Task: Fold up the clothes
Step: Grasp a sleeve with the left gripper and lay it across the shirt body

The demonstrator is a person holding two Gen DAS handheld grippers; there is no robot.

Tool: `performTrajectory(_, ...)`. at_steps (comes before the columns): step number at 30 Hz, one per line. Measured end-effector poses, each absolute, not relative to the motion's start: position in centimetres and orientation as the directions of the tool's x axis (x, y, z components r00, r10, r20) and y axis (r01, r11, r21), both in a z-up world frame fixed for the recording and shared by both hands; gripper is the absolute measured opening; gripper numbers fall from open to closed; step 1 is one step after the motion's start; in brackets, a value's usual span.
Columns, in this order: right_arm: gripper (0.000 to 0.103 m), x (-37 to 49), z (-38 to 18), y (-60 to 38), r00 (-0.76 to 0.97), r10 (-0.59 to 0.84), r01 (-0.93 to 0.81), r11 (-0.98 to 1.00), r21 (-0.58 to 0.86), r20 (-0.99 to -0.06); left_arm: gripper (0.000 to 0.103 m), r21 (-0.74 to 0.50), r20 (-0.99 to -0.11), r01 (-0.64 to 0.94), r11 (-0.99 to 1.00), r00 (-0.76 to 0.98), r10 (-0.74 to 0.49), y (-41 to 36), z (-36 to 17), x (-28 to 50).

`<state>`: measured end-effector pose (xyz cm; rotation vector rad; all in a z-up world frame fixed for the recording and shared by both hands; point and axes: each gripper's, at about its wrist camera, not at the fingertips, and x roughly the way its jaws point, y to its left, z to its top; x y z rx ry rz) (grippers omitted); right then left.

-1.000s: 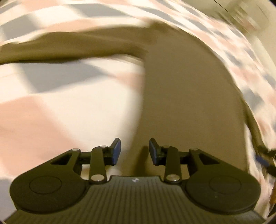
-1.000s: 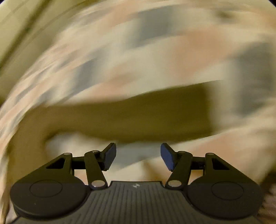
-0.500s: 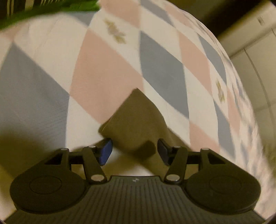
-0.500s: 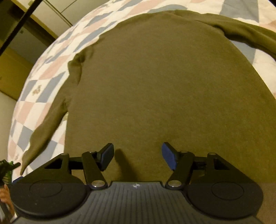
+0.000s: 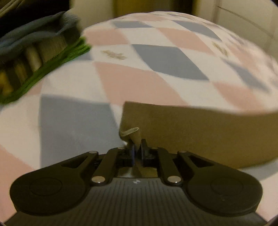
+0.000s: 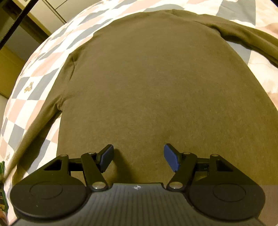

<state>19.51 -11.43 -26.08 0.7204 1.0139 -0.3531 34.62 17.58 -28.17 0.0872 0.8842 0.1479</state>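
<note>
An olive long-sleeved shirt (image 6: 152,83) lies flat on a bed, filling most of the right wrist view, with one sleeve (image 6: 34,125) trailing down the left and the other (image 6: 246,34) running off to the upper right. My right gripper (image 6: 138,157) hovers open over the shirt's body, nothing between its blue pads. In the left wrist view my left gripper (image 5: 137,151) is shut on the end of a sleeve (image 5: 199,132), whose cuff corner bunches between the pads while the rest stretches away to the right.
The bed cover (image 5: 156,69) has a pink, grey and white diamond pattern. A stack of folded clothes (image 5: 40,57) with a green edge sits at the upper left of the left wrist view. Cabinet doors (image 6: 52,10) stand beyond the bed.
My left gripper swung from over the shirt's body to the sleeve end and closed on the cuff. My right gripper settled over the shirt's body and stayed open.
</note>
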Motion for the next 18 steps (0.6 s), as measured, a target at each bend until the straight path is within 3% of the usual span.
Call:
performTrajectory(2,0.071,19.6,-26.1,-11.4,0.505,0.065,0.568,0.726,0.388,-0.861,0.012,0.170,-0.757,-0.099,0.980,0.624,0.194,17.3,-27.6,34.6)
performTrajectory(3,0.071,19.5,-26.0,-11.4,0.507,0.071,0.561,0.729,0.391,-0.859,0.018,0.167,-0.759,-0.117,0.979,0.618,0.204,17.4,-27.2,34.6)
performTrajectory(5,0.071,18.8,-25.7,-11.9,0.510,0.088,0.559,0.723,0.407,-0.856,0.021,0.113,-0.792,-0.167,0.980,0.580,0.190,18.3,-26.3,33.9)
performTrajectory(6,0.071,18.3,-25.4,-12.3,0.512,0.090,0.561,0.718,0.412,-0.854,0.018,0.060,-0.819,-0.177,0.982,0.555,0.150,18.8,-25.8,33.3)
performTrajectory(8,0.071,16.9,-24.8,-13.2,0.517,0.071,0.579,0.705,0.410,-0.853,0.018,-0.114,-0.872,-0.095,0.989,0.487,-0.054,18.5,-24.8,31.7)
performTrajectory(12,0.072,11.9,-23.4,-16.5,0.516,-0.010,0.648,0.659,0.382,-0.857,0.024,-0.370,-0.878,0.260,0.892,0.215,-0.428,12.9,-25.0,29.0)
performTrajectory(18,0.074,2.5,-22.7,-21.6,0.473,-0.121,0.746,0.582,0.323,-0.873,0.049,-0.464,-0.847,0.436,0.771,0.038,-0.531,7.0,-26.4,24.0)
